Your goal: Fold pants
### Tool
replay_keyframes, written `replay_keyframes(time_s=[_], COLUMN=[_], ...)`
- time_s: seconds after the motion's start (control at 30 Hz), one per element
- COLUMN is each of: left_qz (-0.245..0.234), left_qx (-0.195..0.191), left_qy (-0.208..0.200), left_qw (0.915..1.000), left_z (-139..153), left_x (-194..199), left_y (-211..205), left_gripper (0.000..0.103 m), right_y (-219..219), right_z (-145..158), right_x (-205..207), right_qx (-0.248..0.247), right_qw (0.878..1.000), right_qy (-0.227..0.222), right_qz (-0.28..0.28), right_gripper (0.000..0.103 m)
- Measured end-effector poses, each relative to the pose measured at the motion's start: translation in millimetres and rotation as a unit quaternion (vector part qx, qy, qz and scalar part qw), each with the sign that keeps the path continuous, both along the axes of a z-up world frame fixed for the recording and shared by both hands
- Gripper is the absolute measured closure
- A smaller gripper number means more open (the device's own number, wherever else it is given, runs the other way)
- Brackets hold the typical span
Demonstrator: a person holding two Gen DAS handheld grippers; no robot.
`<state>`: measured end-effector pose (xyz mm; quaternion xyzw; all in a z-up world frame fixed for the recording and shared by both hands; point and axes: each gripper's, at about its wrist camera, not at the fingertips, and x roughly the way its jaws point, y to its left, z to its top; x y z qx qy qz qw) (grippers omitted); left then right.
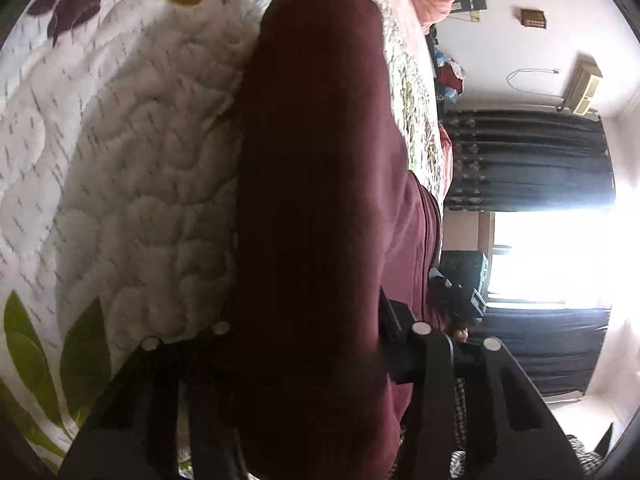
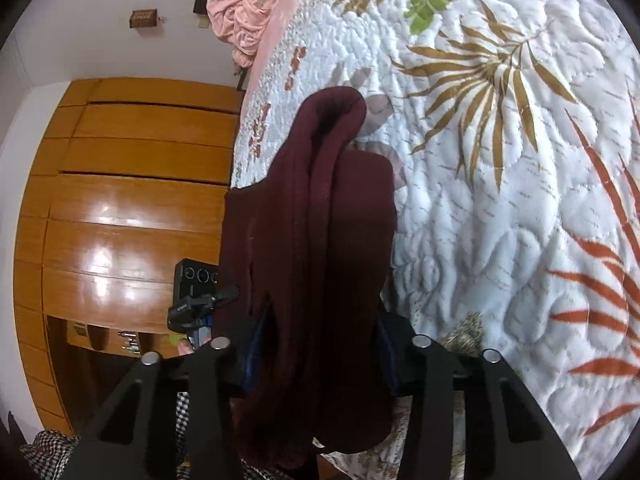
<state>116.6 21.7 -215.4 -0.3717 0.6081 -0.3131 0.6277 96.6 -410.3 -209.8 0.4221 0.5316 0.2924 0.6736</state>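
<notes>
My left gripper (image 1: 304, 360) clamped on pants (image 1: 316, 184) | right gripper (image 2: 316, 364) clamped too | long axis runs away from both tongs, over quilt (image 2: 500, 200)

Dark maroon pants (image 2: 308, 240) hang over a white quilted bedspread (image 2: 500, 220) printed with tan, rust-orange and green leaves — near a glossy honey-brown wooden wardrobe (image 2: 132, 208) and a crumpled pink blanket (image 2: 248, 4).
</notes>
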Motion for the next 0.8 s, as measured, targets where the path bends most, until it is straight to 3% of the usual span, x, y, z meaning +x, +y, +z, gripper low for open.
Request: replay_keyframes(time_s=[0.3, 0.43, 0.8], left_qz=[0.023, 0.028, 0.04], left_qx=[-0.01, -0.03, -0.064], left_qy=[-0.019, -0.036, -0.081], left_qw=[0.9995, 0.9985, 0.9939], left_z=[7.7, 12.6, 45.6], left_x=[-5.1, -19.5, -1.8], left_y=[-11.0, 8.4, -29.9], left_gripper=[0.07, 0.073, 0.075], right_y=[14.2, 24.7, 29.9], right_z=[24.2, 39.3, 101.8], right_x=[-9.0, -7.0, 7.2], right_qx=[-0.02, -0.035, -0.069], right_qw=[1.0, 0.999, 0.993], right_qy=[-0.018, -0.032, -0.091], right_qz=[-0.014, -0.01, -0.008], right_gripper=[0.062, 0.062, 0.064])
